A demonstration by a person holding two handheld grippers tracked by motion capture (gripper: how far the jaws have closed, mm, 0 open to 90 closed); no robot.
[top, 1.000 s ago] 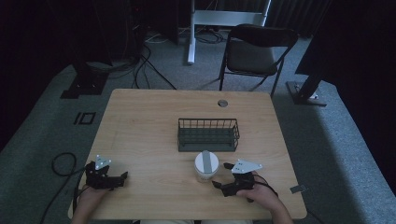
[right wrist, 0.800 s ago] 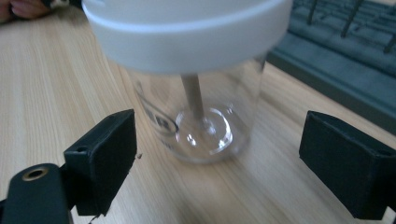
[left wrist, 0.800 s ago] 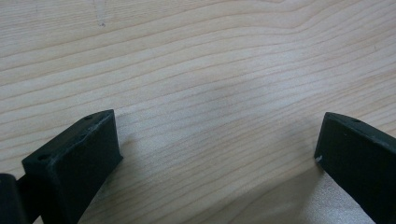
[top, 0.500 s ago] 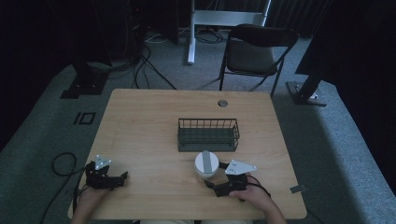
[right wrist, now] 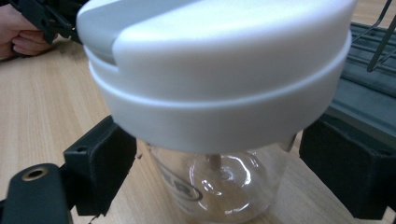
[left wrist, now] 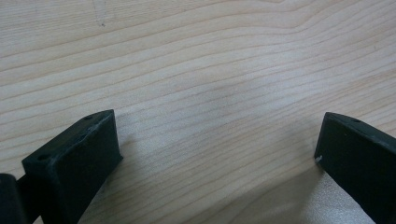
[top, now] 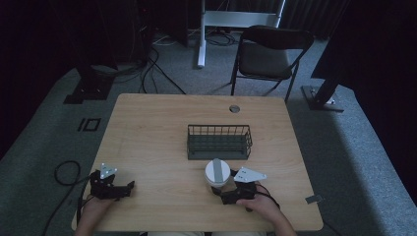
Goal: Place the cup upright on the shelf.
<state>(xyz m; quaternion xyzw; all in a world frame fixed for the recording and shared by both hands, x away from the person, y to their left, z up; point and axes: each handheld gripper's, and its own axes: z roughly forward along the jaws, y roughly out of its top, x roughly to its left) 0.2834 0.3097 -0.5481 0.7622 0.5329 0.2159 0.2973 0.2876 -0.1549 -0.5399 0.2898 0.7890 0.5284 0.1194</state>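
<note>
Dark room, grey carpet, folding chair (top: pixel 272 51) beyond wooden tabletop (top: pixel 157 128). Wire basket (top: pixel 219 141) at tabletop centre. Clear jar (right wrist: pixel 219 182) with white lid (top: pixel 217 172) stands upright just in front of basket, toward person. Right claw (top: pixel 222 192) at jar's near side, jaws spread open either side of glass body, pads near but contact unclear. Left claw (top: pixel 129 187) well left of basket, near front edge, jaws wide open over bare wood, holding nothing.

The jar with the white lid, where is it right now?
In the high view the jar stands on the table right of the middle, just in front of the wire basket, between the open jaws of the right hand-held gripper.
</note>
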